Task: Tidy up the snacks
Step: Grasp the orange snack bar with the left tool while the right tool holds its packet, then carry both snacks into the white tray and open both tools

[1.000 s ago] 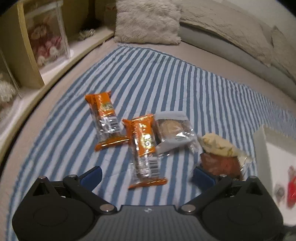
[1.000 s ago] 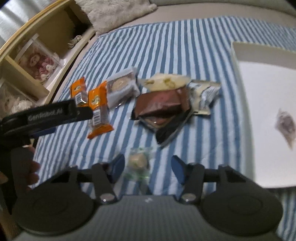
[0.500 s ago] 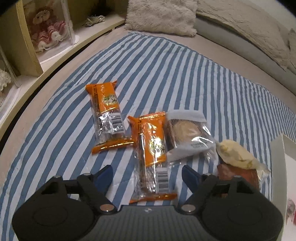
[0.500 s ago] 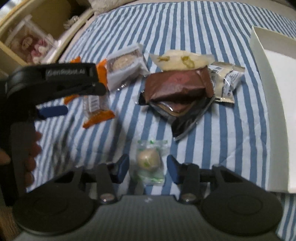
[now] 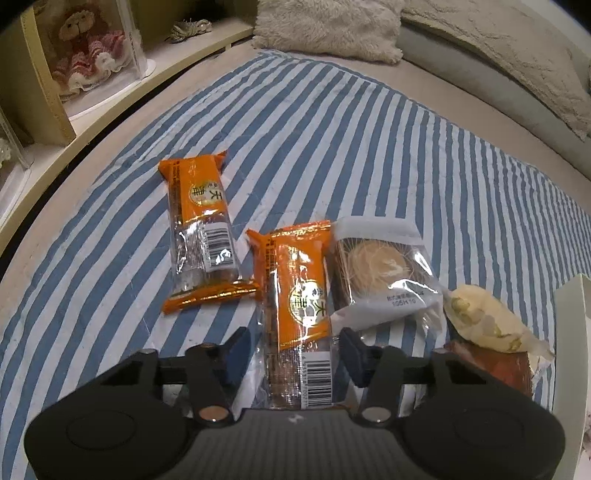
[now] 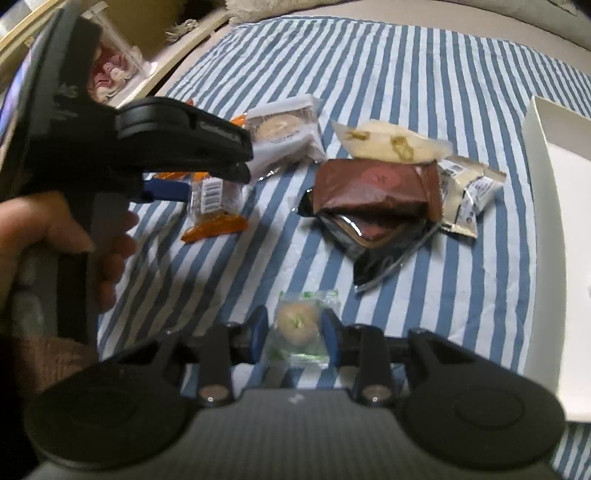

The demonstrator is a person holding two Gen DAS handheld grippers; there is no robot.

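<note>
Bordering the snack pile [image 6: 373,192], white tray [image 6: 539,206].

home bedroom | striped bedspread [image 5: 332,122], pillow [image 5: 328,29] (doll [image 5: 88,51] shelved)

A blue-and-white striped cloth [image 5: 332,140] carries 2 orange packets [image 5: 199,206], a brown packet [image 6: 373,184] and a white box [image 6: 550,236].
</note>
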